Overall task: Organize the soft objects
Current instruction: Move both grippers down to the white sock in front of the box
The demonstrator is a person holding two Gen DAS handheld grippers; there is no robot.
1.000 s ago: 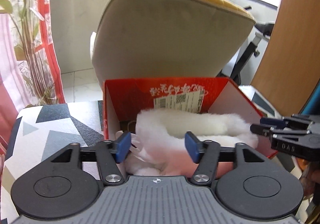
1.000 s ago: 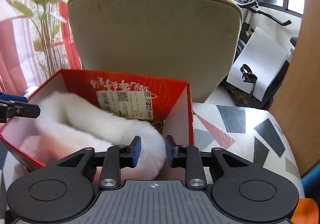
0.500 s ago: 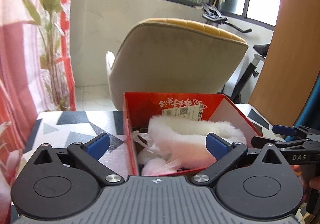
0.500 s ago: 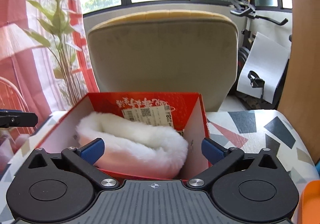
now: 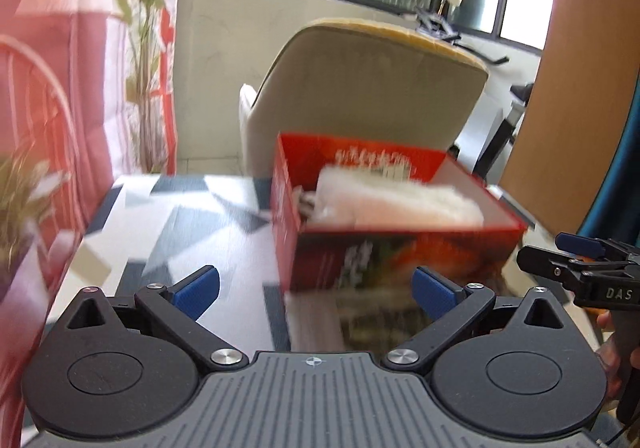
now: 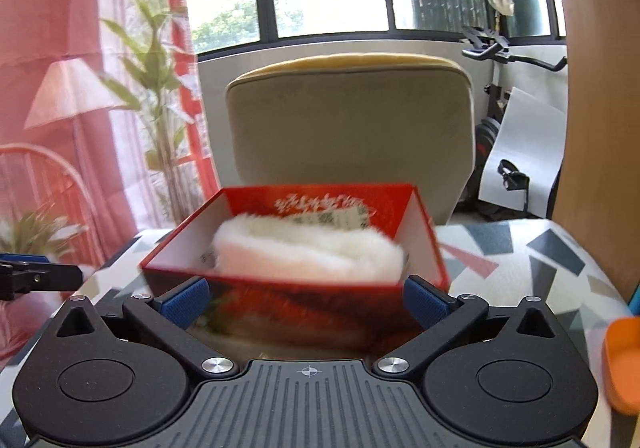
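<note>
Left wrist view: left hand-held gripper (image 5: 314, 290) is spread wide and holds nothing. Right hand-held gripper (image 6: 306, 298), also spread and empty, carries the letters "DAS". Ahead on the patterned bench (image 5: 192, 224) stands the red box (image 6: 296, 284) with the white fluffy thing (image 6: 308, 252) inside; its label is blurred. Behind is a beige chair (image 6: 352, 127).
</note>
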